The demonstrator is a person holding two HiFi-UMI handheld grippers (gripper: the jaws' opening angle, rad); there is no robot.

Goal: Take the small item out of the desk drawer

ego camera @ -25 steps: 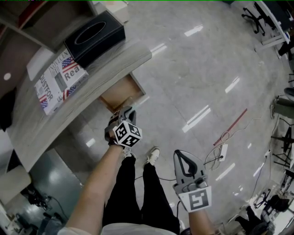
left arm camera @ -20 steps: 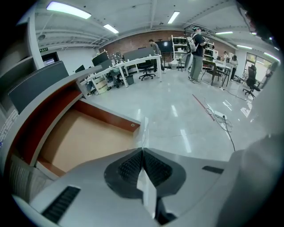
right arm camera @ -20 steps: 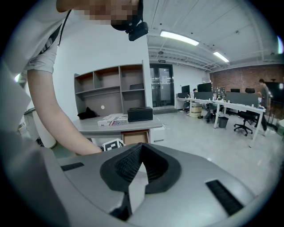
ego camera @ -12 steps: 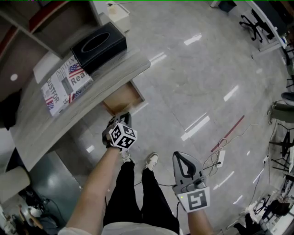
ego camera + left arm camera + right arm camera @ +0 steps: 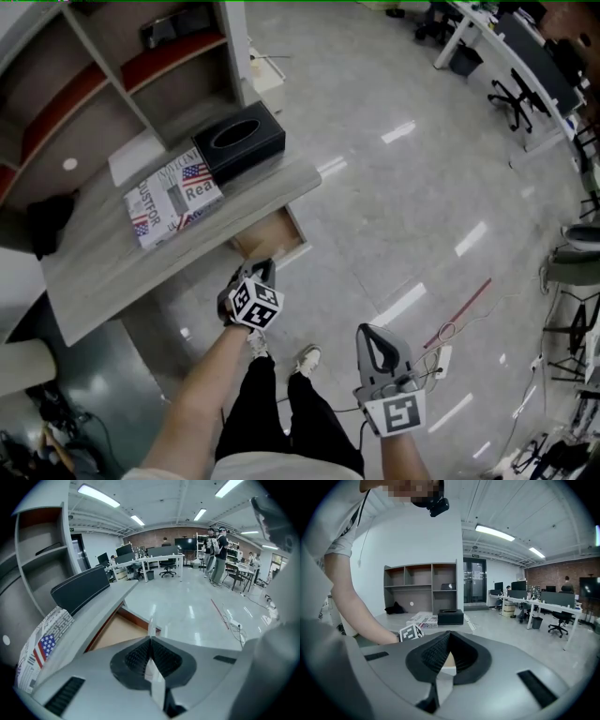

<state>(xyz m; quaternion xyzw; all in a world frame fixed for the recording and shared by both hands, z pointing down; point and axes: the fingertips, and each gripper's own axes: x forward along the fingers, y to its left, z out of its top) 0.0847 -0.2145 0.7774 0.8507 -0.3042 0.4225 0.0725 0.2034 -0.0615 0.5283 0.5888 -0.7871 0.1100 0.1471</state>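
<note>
Left tongs point(image 5: 151, 639) now around forward-pointing card point(image 5: 151, 626)

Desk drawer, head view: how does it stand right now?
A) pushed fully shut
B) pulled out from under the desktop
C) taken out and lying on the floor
B: the drawer sticks out from under the desktop with its tan bottom showing, just ahead of the left gripper, whose shut jaws seem to pinch a thin pale strip.
</note>
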